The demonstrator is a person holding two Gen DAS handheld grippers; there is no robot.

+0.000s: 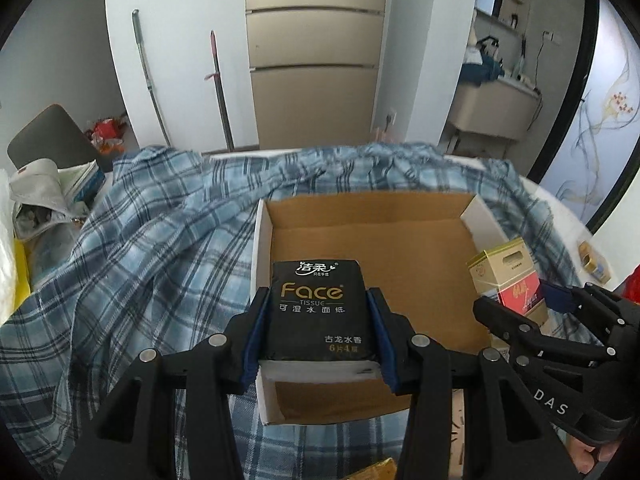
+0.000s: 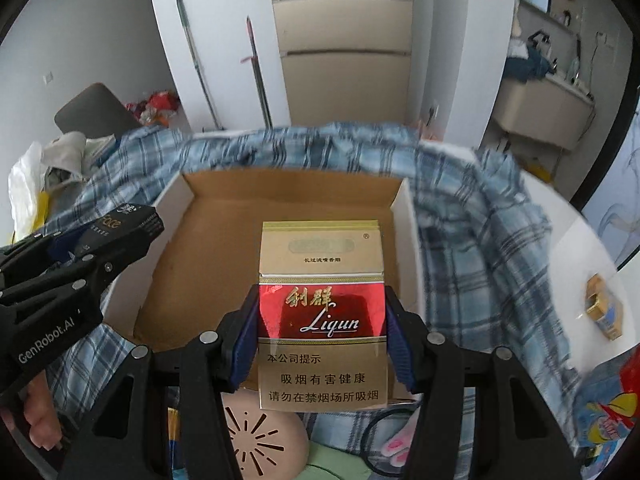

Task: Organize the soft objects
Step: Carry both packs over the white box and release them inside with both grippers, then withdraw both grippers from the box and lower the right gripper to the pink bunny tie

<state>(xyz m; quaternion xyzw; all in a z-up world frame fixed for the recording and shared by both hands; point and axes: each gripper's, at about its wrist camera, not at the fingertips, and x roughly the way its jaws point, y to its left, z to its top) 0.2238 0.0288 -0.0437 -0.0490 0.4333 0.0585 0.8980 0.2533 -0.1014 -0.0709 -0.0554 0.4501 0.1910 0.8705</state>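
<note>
A: Biggest first. Blue-and-white plaid cloth covers most of the desk, bunched up along the far edge. On it, near the middle, sits the open shallow cardboard box with white outer walls, nothing resting on its floor as far as I can see.

B: Tools?

A: Left tool is closed onto the sides of a black soft tissue pack with gold "Face" lettering, held over the box's near-left corner. Right tool is clamped on a gold-and-red "Liqun" cigarette pack, hanging above the box's near wall, right of centre.

B: Step?

A: Looks like the placing step, both items carried to the box, neither set down. Next move probably calls for lowering each pack to the box floor, side by side, then parting the jaws. Watch that the tools don't bump, they're close.

B: Anything else?

A: Small gold box near the desk's right edge.
</note>
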